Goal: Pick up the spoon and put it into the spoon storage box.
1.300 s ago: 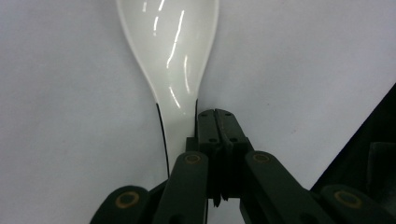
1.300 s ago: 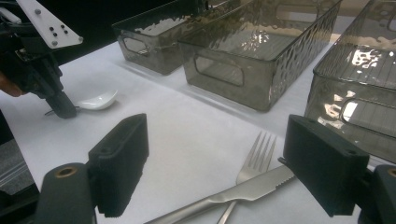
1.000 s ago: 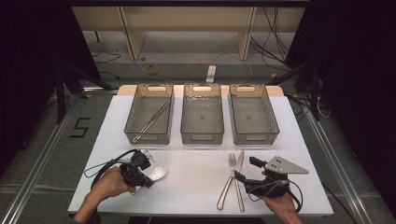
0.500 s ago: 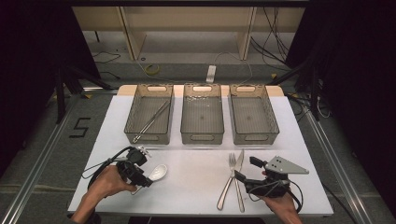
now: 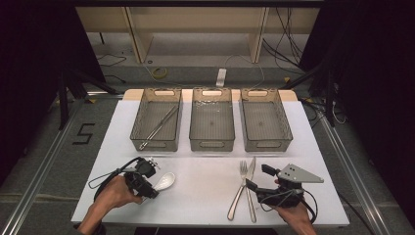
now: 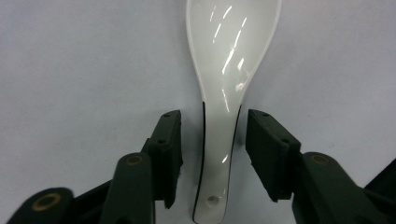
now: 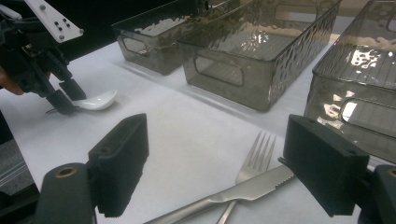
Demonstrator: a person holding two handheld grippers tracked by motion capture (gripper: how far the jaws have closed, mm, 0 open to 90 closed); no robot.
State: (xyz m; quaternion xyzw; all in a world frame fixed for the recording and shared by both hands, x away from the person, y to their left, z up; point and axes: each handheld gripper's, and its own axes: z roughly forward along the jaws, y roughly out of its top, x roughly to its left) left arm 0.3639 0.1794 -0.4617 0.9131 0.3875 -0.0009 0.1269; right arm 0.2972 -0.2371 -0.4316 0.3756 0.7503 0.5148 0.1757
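Spoon (image 6: 223, 88): 1 white ceramic, glossy, slippery, breakable, light; grip at handle. Left gripper (image 6: 212, 156) closing, not touching it. Right gripper (image 7: 224, 163) released.

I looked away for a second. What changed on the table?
The left tool has just been closing its jaws around the spoon handle, but gaps remain on both sides, so it is not gripped yet. The spoon, fork, knife and right tool stayed put.

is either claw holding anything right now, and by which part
Nothing is held. The left claw straddles the white spoon's handle, jaws just closing, gaps both sides. The right claw is open.
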